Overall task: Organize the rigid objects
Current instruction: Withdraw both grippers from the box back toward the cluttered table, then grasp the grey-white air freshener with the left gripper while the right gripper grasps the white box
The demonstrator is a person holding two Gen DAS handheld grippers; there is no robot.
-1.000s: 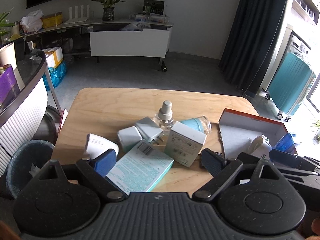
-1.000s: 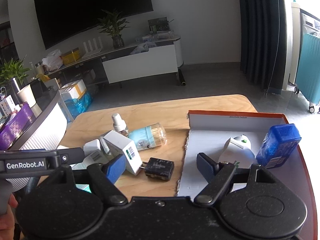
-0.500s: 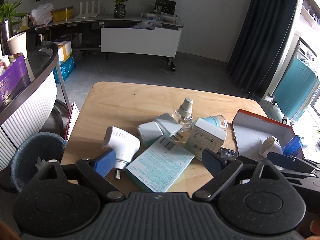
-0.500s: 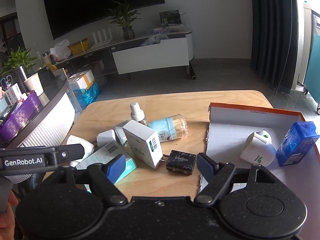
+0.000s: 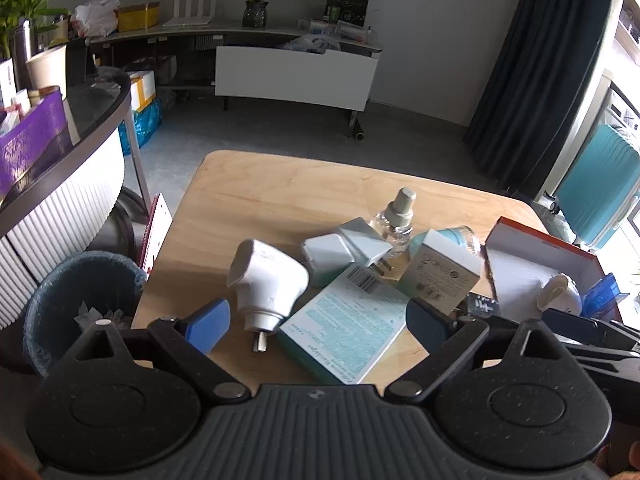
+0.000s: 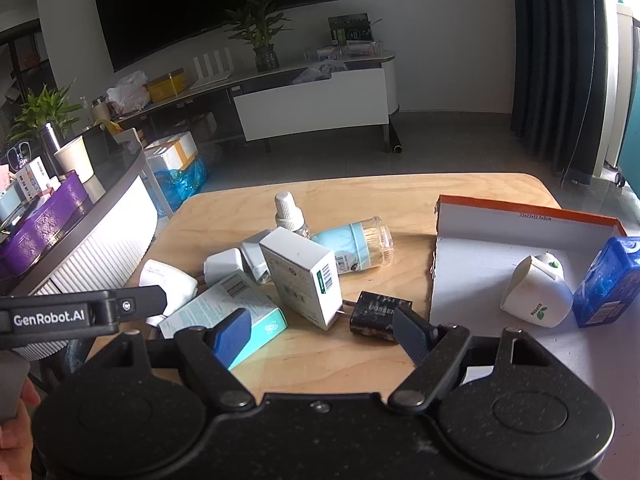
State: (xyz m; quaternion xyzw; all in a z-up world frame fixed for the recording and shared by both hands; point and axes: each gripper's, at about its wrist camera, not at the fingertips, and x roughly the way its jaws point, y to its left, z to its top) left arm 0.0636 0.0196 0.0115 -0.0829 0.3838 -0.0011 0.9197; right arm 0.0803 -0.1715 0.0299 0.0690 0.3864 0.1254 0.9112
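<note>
A pile of small items lies mid-table: a flat teal box (image 5: 344, 328), a white plug adapter (image 5: 266, 280), two white chargers (image 5: 326, 254), a white carton (image 5: 440, 276), a clear dropper bottle (image 5: 396, 216), a lying teal-labelled jar (image 6: 356, 246) and a black charger (image 6: 378, 314). My left gripper (image 5: 318, 322) hovers open just before the teal box and adapter. My right gripper (image 6: 322, 330) is open near the black charger and white carton (image 6: 302, 276). An orange-rimmed box (image 6: 520, 214) at the right holds a white device (image 6: 536, 296) and a blue pack (image 6: 608, 280).
The wooden table (image 5: 280, 196) is bare at its far side. A bin (image 5: 76, 300) stands off the left edge beside a curved counter (image 5: 60, 184). A teal suitcase (image 5: 596, 196) stands at the far right, and a low cabinet (image 6: 312, 100) at the wall.
Both grippers have drifted leftward over the table, so the pile and box sit farther right in each view. The white plug adapter is now fully visible. Both stay open.
</note>
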